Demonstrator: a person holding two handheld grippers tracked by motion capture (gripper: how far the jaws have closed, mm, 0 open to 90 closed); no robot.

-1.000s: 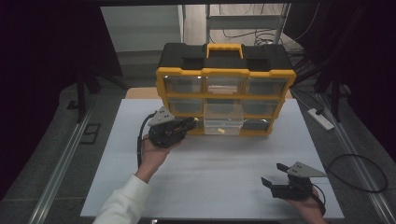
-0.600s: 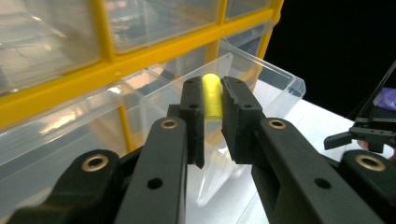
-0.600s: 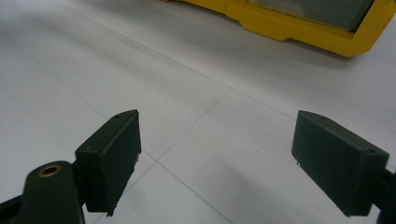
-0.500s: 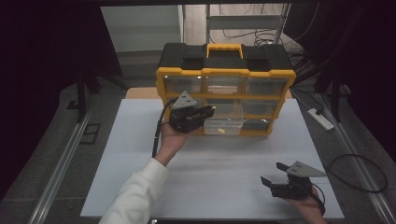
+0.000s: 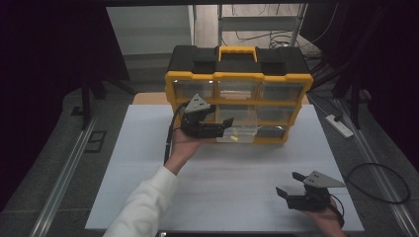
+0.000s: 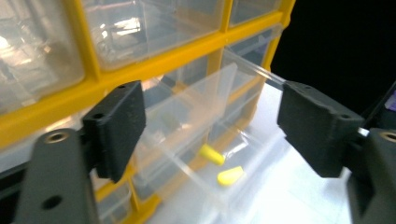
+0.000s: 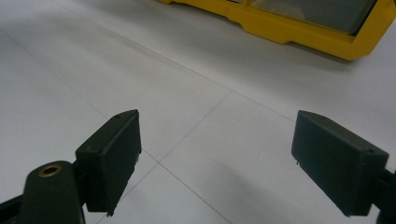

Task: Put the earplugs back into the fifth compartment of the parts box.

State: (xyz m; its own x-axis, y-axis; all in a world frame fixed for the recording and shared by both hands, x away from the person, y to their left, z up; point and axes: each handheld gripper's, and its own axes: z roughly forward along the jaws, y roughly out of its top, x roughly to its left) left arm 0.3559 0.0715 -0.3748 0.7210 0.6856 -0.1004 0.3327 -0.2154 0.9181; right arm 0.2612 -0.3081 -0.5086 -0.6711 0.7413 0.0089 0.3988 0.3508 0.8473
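Two black jaws of the left gripper (image 6: 210, 135) are standing spread wide and pinching nothing, and between them the clear drawer (image 6: 201, 140) is showing, pulled part-way out of the yellow organizer (image 5: 238, 101). In the left gripper view the drawer's front rim is running across the gap from one jaw toward the other, so its long axis is lying crosswise to the jaws, and whether either jaw is touching the plastic cannot be told. Inside the drawer two small yellow pieces (image 6: 219, 165) are lying on its floor, just below and beyond the jaws. Seen from the high view, the left gripper (image 5: 210, 126) is hovering right at the organizer's front, at the left corner of the drawer (image 5: 238, 129), with the yellow pieces (image 5: 233, 138) just to its right. By contrast the right gripper (image 5: 295, 186) is sitting well apart from the organizer, near the front edge of the white table (image 5: 128, 163), its jaws likewise spread over bare surface. Judging by this, the left hand is far the nearer for working the drawer.
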